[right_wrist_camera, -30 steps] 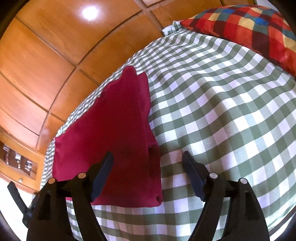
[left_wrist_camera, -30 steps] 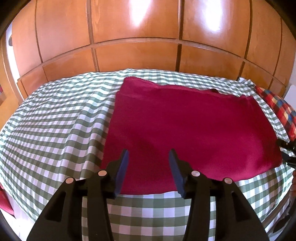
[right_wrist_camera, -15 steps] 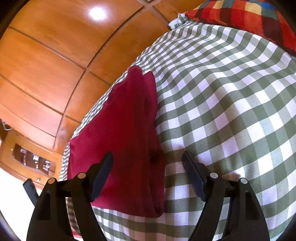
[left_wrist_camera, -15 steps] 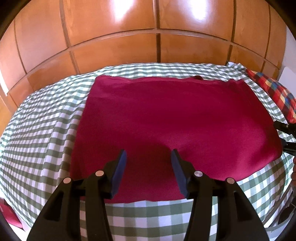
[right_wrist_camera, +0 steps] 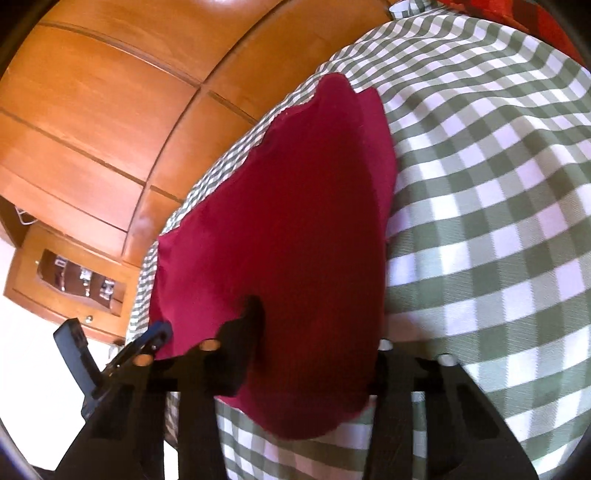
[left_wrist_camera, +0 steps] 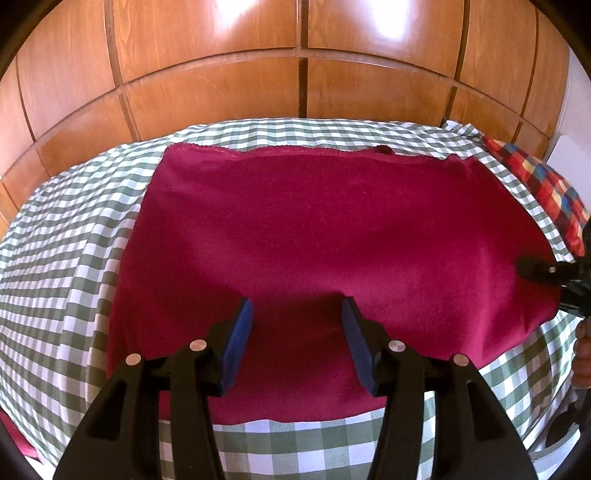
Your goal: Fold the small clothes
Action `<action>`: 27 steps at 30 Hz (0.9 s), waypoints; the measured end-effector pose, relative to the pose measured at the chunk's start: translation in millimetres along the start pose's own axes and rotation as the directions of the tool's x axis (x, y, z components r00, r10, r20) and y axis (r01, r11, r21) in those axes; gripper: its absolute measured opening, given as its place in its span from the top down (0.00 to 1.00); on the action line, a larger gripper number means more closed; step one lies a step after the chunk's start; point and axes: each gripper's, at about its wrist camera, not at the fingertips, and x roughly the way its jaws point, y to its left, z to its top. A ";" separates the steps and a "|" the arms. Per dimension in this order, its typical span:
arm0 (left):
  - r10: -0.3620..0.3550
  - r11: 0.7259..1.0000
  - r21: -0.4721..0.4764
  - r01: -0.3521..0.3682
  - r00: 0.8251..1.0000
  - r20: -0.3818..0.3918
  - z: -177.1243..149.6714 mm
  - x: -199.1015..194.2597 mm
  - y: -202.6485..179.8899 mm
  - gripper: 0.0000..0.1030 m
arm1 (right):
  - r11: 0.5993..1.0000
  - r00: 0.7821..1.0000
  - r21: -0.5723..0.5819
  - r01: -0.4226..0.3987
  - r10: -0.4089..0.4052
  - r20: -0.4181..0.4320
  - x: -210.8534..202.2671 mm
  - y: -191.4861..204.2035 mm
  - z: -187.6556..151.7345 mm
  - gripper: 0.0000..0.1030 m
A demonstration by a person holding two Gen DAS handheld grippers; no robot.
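one right gripper (right_wrist_camera: 317,332) finger (right_wrist_camera: 247,332) cloth-hidden (right_wrist_camera: 295,221)

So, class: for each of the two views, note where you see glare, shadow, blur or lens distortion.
Left wrist view: bright glare patches on the wooden panels; the fisheye bends the panel lines and the checked sheet; the left tongs cast a shadow on the red cloth.
Right wrist view: softer and motion-blurred; the cloth is dark and shaded near the closing right tongs; the panels curve strongly.
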 end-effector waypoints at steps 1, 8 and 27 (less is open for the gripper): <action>-0.009 1.000 -0.006 0.009 1.000 0.000 -0.5 -0.2 2.2 0.51 | 1.000 1.000 -0.009 0.008 -0.008 0.004 -1.6 3.2 1.0 0.73; -0.117 0.987 -0.111 0.119 0.993 0.025 -1.4 -11.9 32.8 0.53 | 0.996 0.998 -0.078 0.042 -0.038 0.053 -14.2 43.1 10.5 0.77; -0.326 0.817 -0.453 0.357 0.934 0.148 -18.8 -35.6 168.6 0.62 | 0.870 0.995 -0.489 -0.059 0.012 -0.098 85.2 242.5 -18.8 0.78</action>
